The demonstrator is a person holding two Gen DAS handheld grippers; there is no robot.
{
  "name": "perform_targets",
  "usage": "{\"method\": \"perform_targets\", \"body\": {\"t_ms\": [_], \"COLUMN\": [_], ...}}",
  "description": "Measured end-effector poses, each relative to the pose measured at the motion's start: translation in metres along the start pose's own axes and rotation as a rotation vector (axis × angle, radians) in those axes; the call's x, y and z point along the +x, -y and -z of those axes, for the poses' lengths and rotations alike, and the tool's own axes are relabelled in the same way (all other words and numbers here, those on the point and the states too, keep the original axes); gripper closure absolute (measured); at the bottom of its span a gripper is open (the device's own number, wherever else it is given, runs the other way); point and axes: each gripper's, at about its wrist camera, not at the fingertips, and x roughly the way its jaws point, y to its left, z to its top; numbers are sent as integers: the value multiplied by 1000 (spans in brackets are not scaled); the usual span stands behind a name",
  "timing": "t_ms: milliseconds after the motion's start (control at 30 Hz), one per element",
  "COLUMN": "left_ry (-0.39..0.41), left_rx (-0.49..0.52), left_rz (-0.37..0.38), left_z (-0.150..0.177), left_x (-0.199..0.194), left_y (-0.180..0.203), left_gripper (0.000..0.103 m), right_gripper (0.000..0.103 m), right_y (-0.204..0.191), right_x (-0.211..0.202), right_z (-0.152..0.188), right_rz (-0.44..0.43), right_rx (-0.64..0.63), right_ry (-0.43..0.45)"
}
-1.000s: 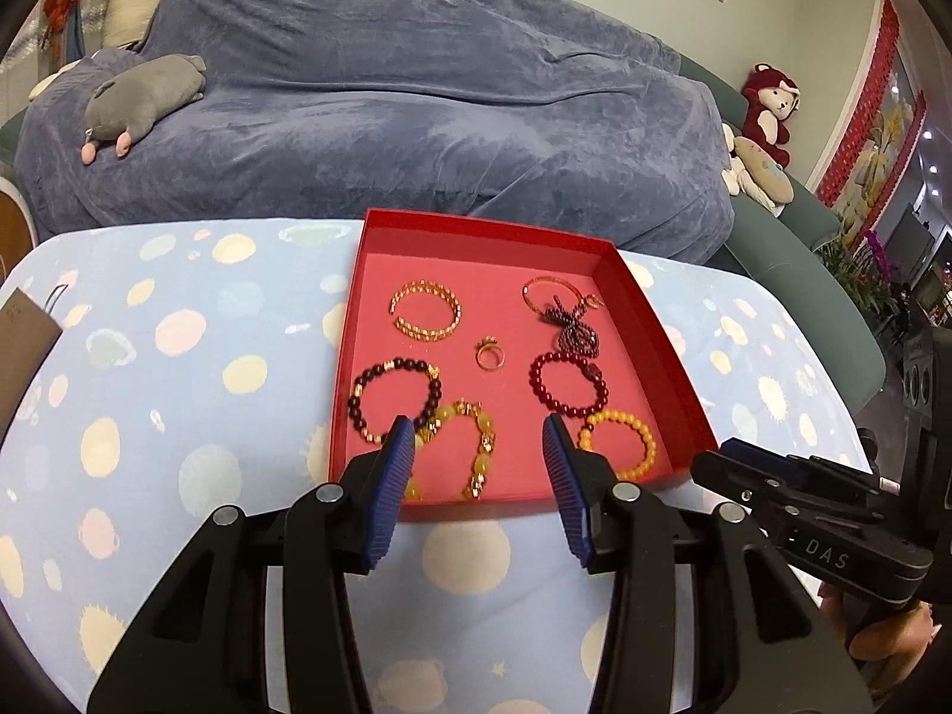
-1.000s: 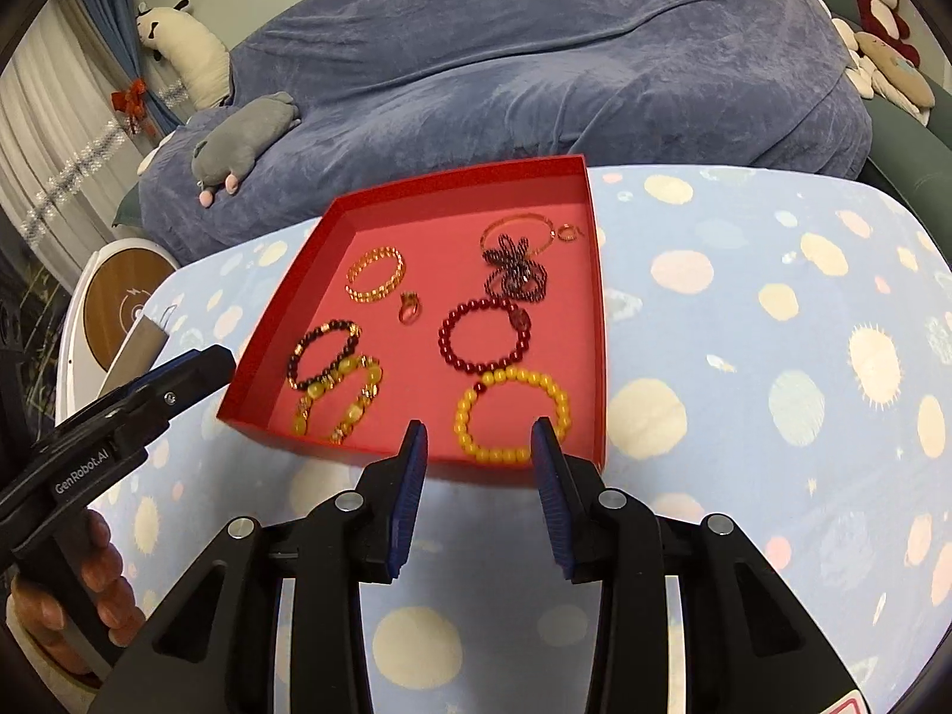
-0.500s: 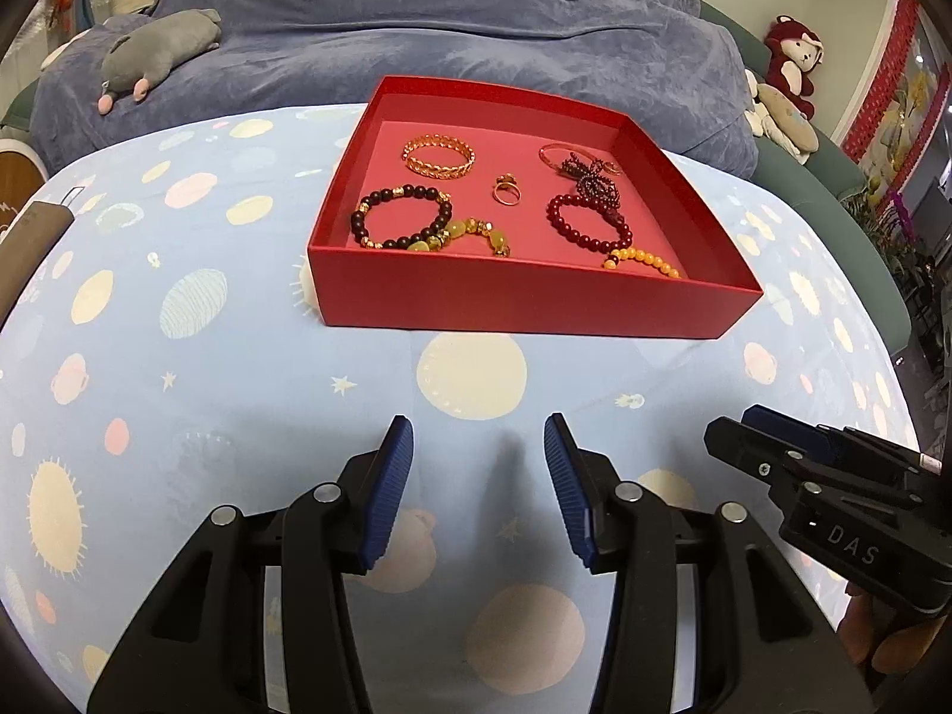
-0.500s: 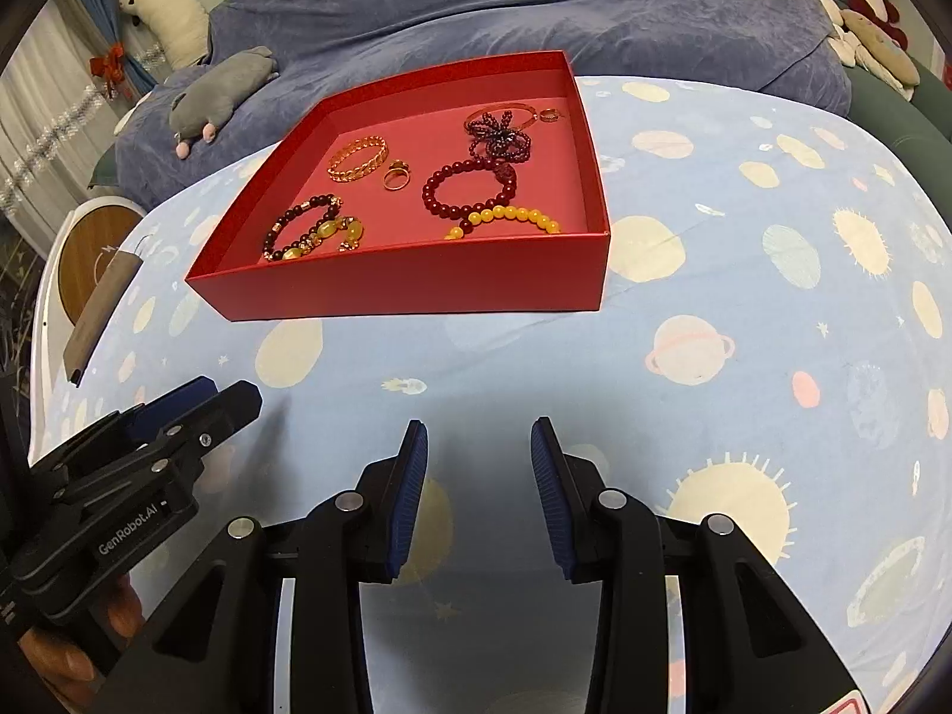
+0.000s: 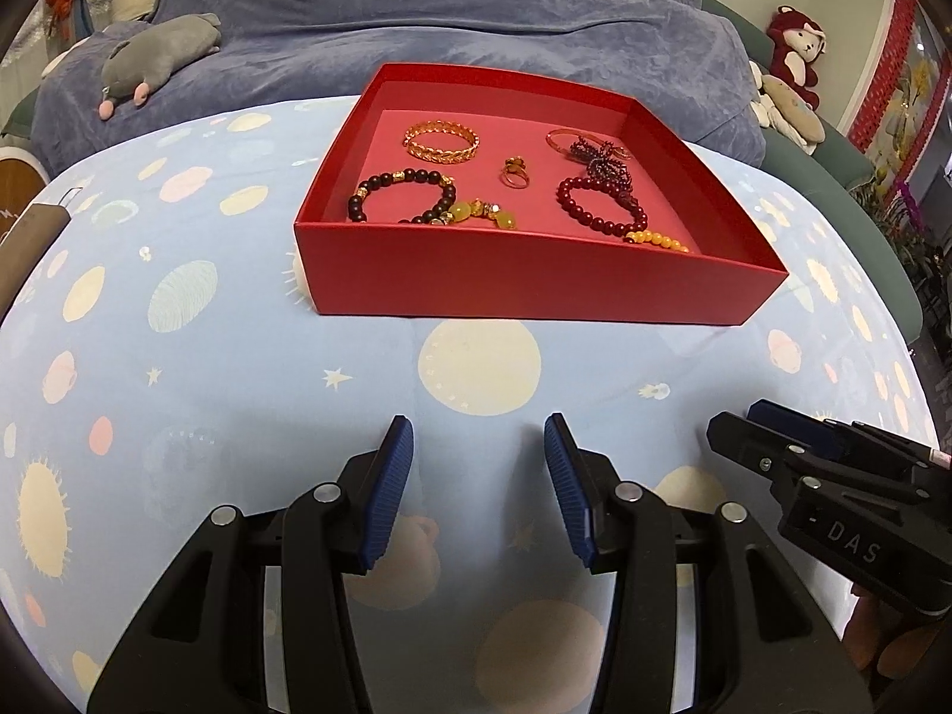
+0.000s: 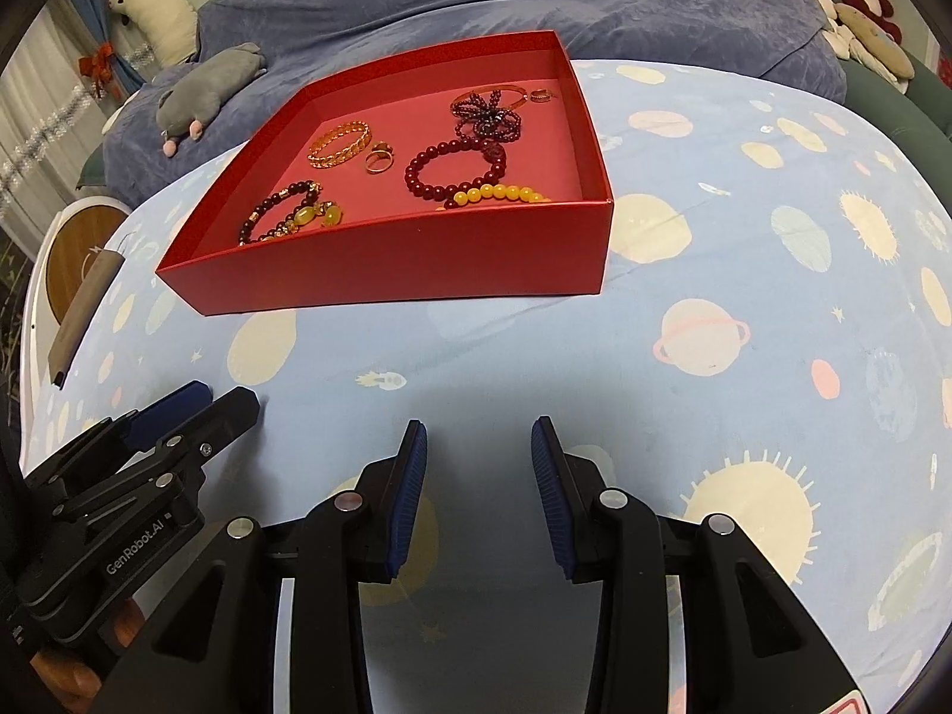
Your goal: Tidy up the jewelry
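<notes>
Both grippers are now low over the table (image 5: 178, 357), near its front edge, and the red box (image 5: 535, 291) sits farther off toward the back edge. A second ago they were up above the box, with their blue tips right over the beads. So they have pulled back and come down, and nothing came out with them. I think all the jewelry is in the box now and this sorting job looks about done. The left gripper (image 5: 479, 446) has its two jaws partly apart, and there is nothing between them, just the spotty cloth. The right gripper (image 6: 479, 452) is the same: jaws partly apart and holding nothing. All the jewelry is inside the box, none on the cloth. I count five bracelets: one gold chain bracelet (image 5: 441, 141) near the back left corner, one dark bead bracelet (image 5: 404, 196) at the front left, one yellow stone bracelet (image 5: 476, 213) beside it and partly hidden by the front wall, one dark red bead bracelet (image 5: 601, 205), and one orange bead bracelet (image 6: 500, 194) by the front right corner. There is one gold ring (image 5: 515, 172) in the middle, one thin bangle (image 5: 565, 138) at the back right, and one dark beaded flower (image 6: 485, 116) lying on it.
</notes>
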Motion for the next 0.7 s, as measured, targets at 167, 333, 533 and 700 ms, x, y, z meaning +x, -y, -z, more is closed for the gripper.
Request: {"method": "perform_targets", "body": {"t_ms": [167,333,533,700], "left_ry": [13,14,0,-13], "left_rx": [14,27,54,56], "left_rz": [0,0,28,48], "left_z": [0,0,0,-1], "left_x": [1,2,3,4], "left_y": [5,9,15,16], "left_gripper": [59,62,85,99], "right_gripper": [61,61,80,102], "right_y": [-7,-10,-12,-15], "right_x": [1,3,4,5], "right_z": [1,1,0,1], "right_rz": [24,32,29,8], "right_rx": [-38,-46,-63,-60], "right_ry": [11,15,11,-2]}}
